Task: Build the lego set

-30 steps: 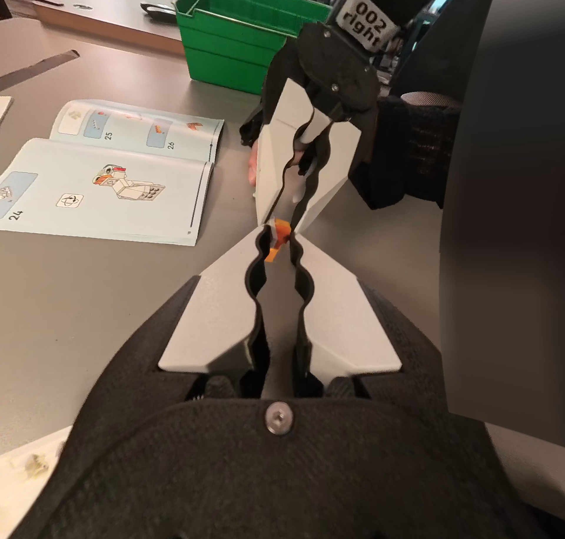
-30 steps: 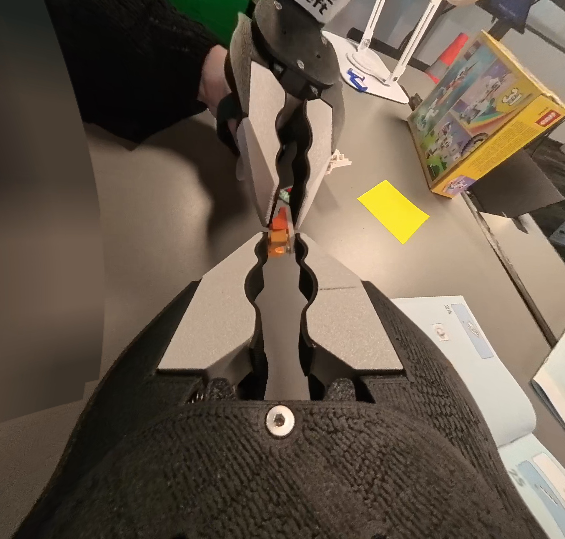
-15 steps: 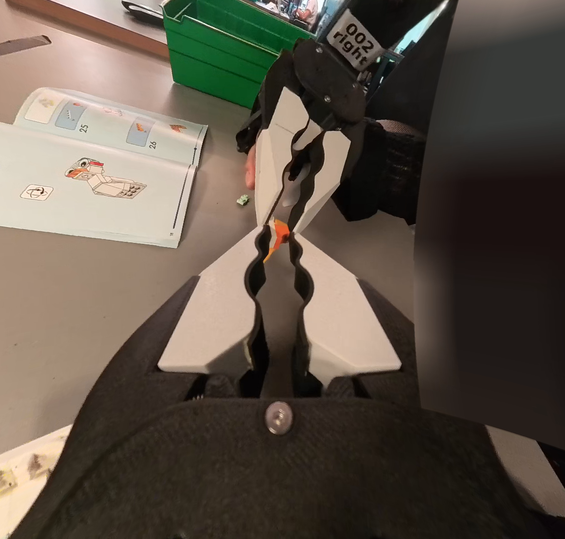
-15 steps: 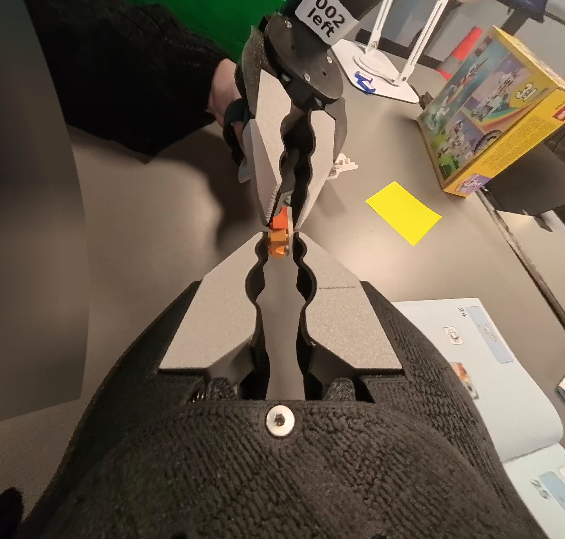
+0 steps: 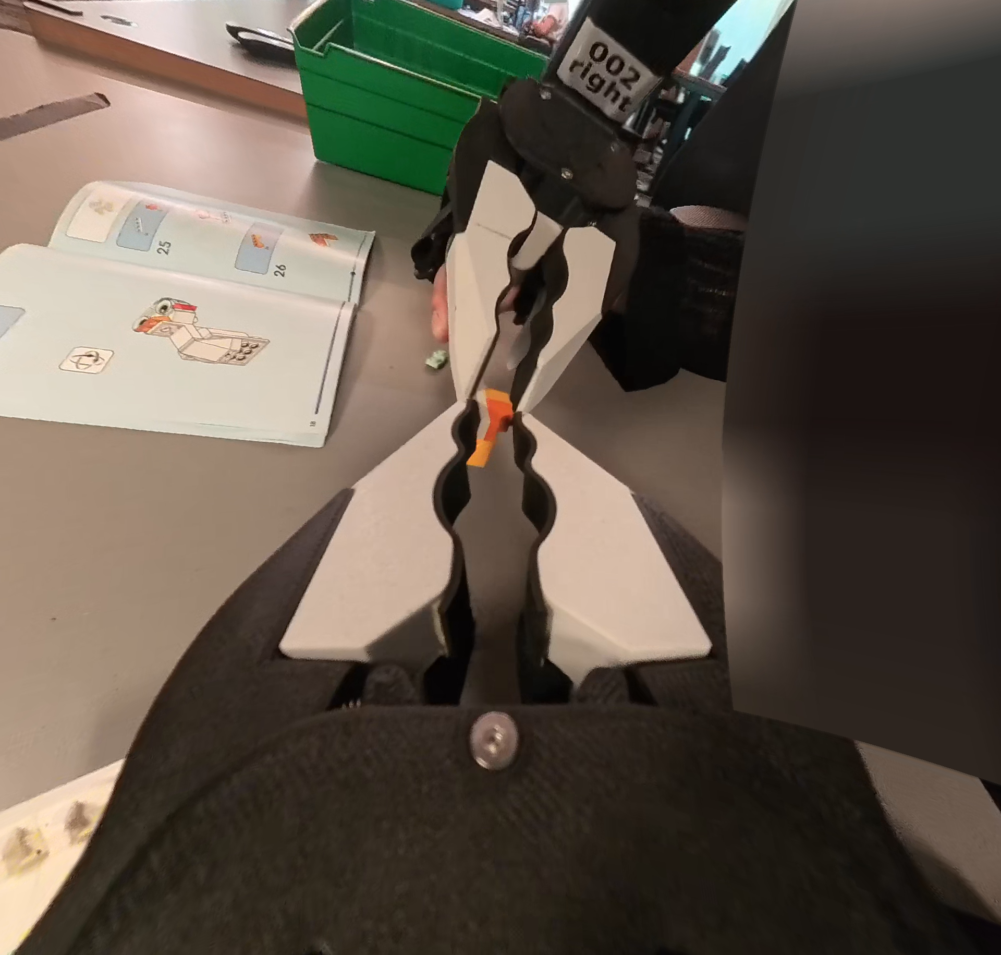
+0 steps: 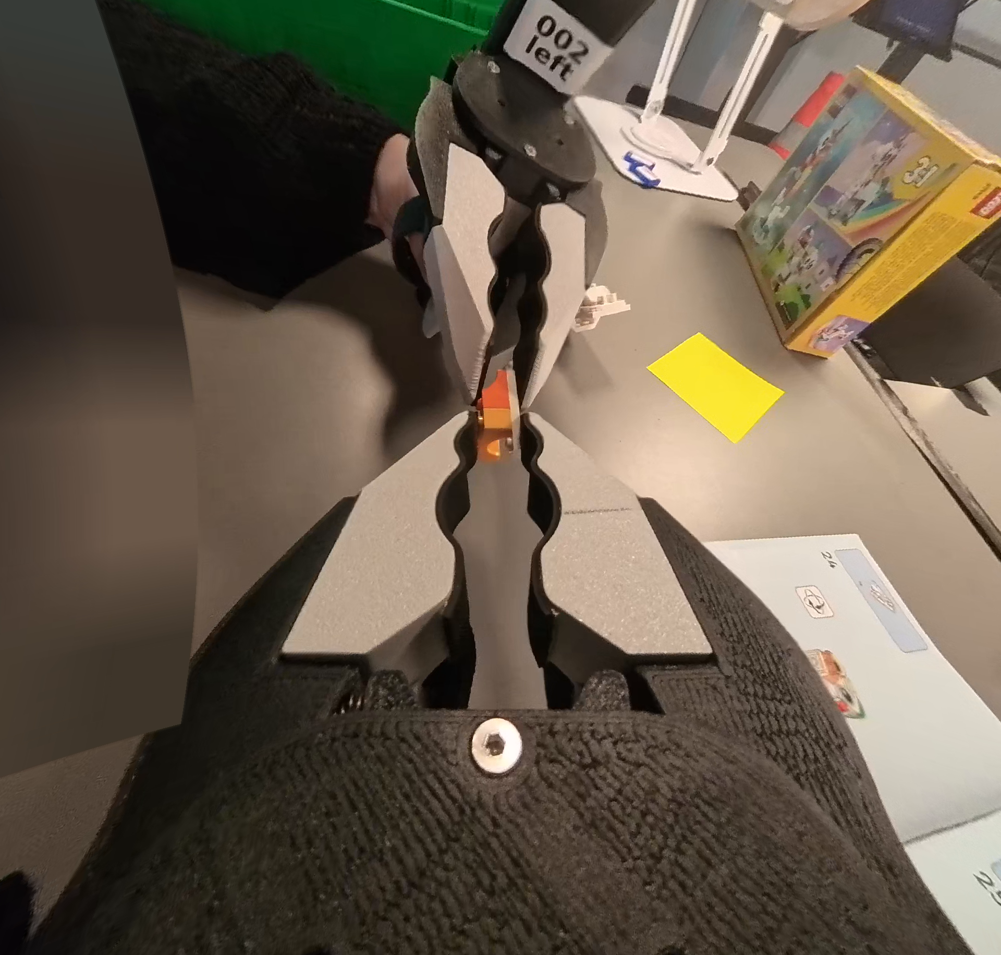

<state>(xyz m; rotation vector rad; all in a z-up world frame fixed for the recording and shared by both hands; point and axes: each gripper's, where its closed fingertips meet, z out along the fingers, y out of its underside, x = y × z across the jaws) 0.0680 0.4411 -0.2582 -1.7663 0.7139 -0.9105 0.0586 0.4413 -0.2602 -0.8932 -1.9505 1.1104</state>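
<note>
Risk assessment: small orange lego assembly (image 5: 490, 424) pinched tip to tip between left gripper (image 5: 492, 418) and right gripper (image 6: 494, 424), held in the air above the grey table (image 5: 162, 522). Grip area minimal on both sides, only the extreme fingertips engaged. Likely failure: piece pivoting or popping out under pressing force if the two grippers sit slightly off axis, then dropping to the table or bouncing out of reach. Second risk: parts pushed together skewed, leaving studs half seated. Third: one gripper releasing before the joint locks, letting the loose part fall.

Gripper state: both sets of tongs closed down to a narrow gap, each pinching its end of the assembly; tips of the two grippers nearly touching.

Condition of the piece: darker orange block toward the left gripper in the right wrist view, lighter orange part with a rounded end toward the right gripper, thin white sliver along one edge. Full seating between parts not determinable; joint hidden by fingertips.

Surroundings: open instruction booklet (image 5: 179, 306) left of the work, green bin (image 5: 379, 111) behind, tiny green piece (image 5: 436, 359) loose on the table, white sub-build (image 6: 601, 306), yellow note (image 6: 715, 381) and set box (image 6: 877, 208) beyond.
</note>
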